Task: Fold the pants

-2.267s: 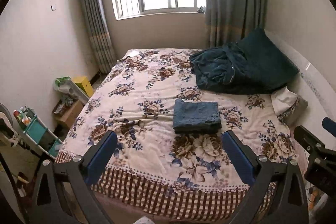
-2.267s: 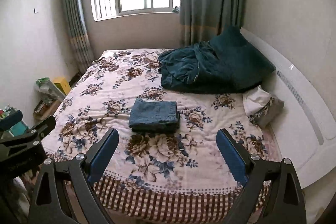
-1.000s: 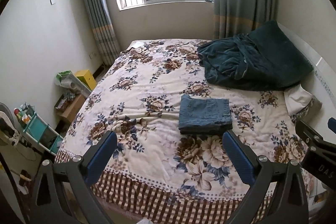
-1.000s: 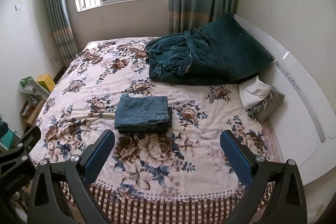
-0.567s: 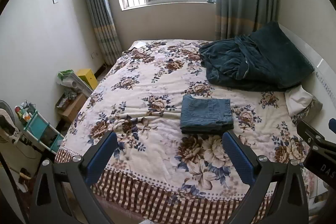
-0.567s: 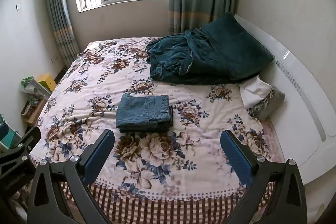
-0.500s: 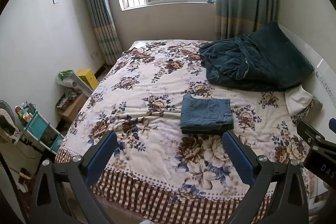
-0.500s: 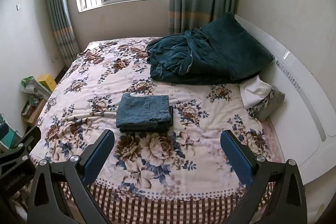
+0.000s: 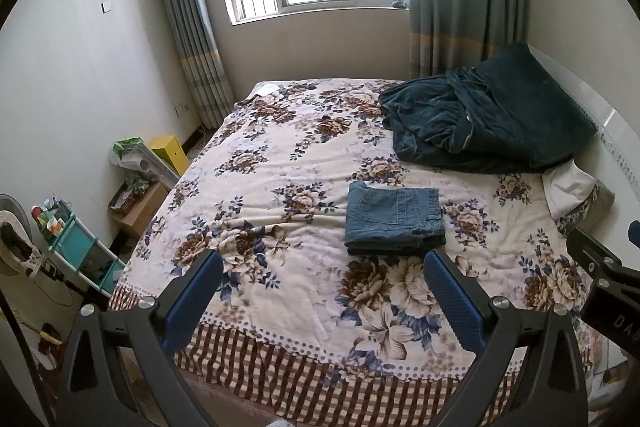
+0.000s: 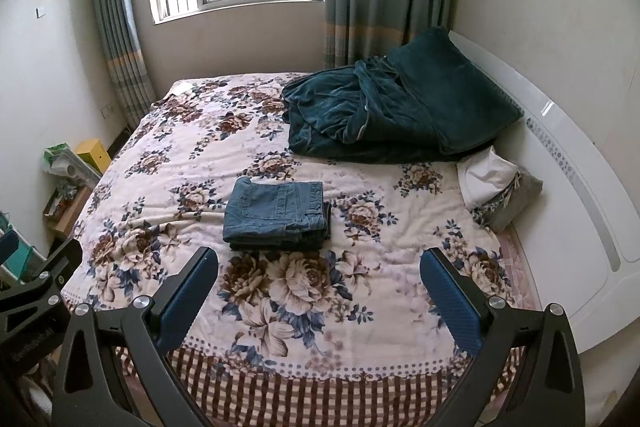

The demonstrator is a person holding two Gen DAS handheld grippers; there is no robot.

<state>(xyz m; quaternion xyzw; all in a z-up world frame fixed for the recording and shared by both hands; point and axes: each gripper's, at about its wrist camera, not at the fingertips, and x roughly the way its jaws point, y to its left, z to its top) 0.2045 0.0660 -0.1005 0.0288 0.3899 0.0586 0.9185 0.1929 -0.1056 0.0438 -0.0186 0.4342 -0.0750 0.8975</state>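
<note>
We hold our left gripper (image 9: 323,297) and right gripper (image 10: 319,293) side by side, level (both empty), their blue-padded jaws spread wide.

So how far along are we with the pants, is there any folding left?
Done: the pants lie as a compact, squared stack on the floral bedspread, with no leg trailing out. In hand: nothing; the left tool and right tool are both open, held back near the foot of the bed. Left: apparently no folding, at most a tidy of the stacked edges.
</note>
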